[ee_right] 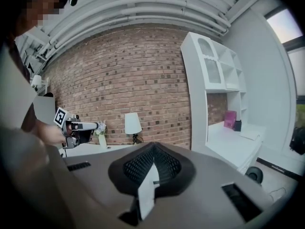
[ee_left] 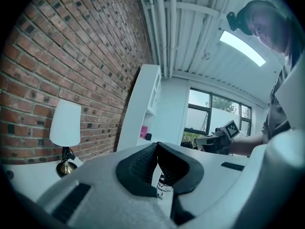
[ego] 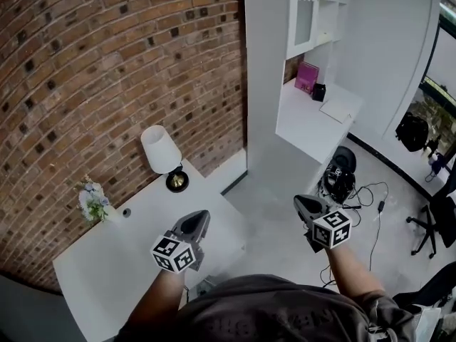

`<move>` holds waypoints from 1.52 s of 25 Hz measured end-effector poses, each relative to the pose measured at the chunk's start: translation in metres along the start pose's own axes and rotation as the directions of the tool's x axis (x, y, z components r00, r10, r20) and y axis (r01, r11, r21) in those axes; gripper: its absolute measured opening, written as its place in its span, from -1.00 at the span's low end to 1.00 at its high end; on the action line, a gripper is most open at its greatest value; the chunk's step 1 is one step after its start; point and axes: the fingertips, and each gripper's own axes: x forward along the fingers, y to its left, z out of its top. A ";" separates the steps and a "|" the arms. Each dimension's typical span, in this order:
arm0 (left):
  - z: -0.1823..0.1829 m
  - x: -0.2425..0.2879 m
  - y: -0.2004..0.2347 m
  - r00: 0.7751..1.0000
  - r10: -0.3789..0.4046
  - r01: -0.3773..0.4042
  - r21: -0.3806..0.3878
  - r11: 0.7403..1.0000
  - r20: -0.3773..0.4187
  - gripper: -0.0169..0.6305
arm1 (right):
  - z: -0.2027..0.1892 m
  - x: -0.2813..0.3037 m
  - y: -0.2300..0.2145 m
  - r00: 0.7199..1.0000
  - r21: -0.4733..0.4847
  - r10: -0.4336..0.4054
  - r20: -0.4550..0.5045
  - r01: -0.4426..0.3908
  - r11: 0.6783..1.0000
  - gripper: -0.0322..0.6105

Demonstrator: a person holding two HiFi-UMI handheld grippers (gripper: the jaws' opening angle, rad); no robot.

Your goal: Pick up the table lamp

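Brick wall [ego: 107,63] backs a white table [ego: 128,262] in the head view. The table lamp [ego: 162,152], with a white shade on a brass-coloured base, stands upright on the table close to the wall. A small flower vase [ego: 92,204] is on the same table, left of the lamp. The left gripper [ego: 201,216] is over the table on the near side of the lamp, apart from it. The right gripper [ego: 302,202] is well to the lamp's right, over the floor. Left gripper view: jaws pressed together, nothing between them, with the lamp [ee_left: 66,128] ahead and to the left, untouched. Right gripper view: jaws likewise together and empty, the lamp [ee_right: 133,124] well beyond them against the wall, the left gripper [ee_right: 97,126] to the lamp's left.
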 end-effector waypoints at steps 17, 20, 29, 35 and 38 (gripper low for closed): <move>0.023 -0.011 0.086 0.997 -0.079 0.079 0.027 0.996 -0.010 -0.93 | 0.034 0.049 0.023 0.986 0.018 -0.158 0.047 0.158 0.987 -0.92; 0.021 -0.008 0.084 0.997 -0.076 0.076 0.017 0.997 0.000 -0.93 | 0.035 0.049 0.017 0.987 0.009 -0.158 0.033 0.158 0.987 -0.92; 0.019 0.003 0.079 0.997 -0.075 0.075 0.008 0.997 0.004 -0.93 | 0.039 0.053 0.012 0.993 -0.001 -0.117 0.032 0.117 0.993 -0.91; 0.017 0.002 0.089 0.999 -0.048 0.048 0.013 0.999 0.007 -0.94 | 0.046 0.068 0.021 0.998 -0.030 -0.028 0.054 0.030 0.999 -0.10; 0.016 -0.007 0.101 1.000 -0.016 0.016 0.008 1.000 0.012 -0.94 | 0.046 0.085 0.028 0.999 -0.053 0.000 0.040 0.002 0.999 -0.09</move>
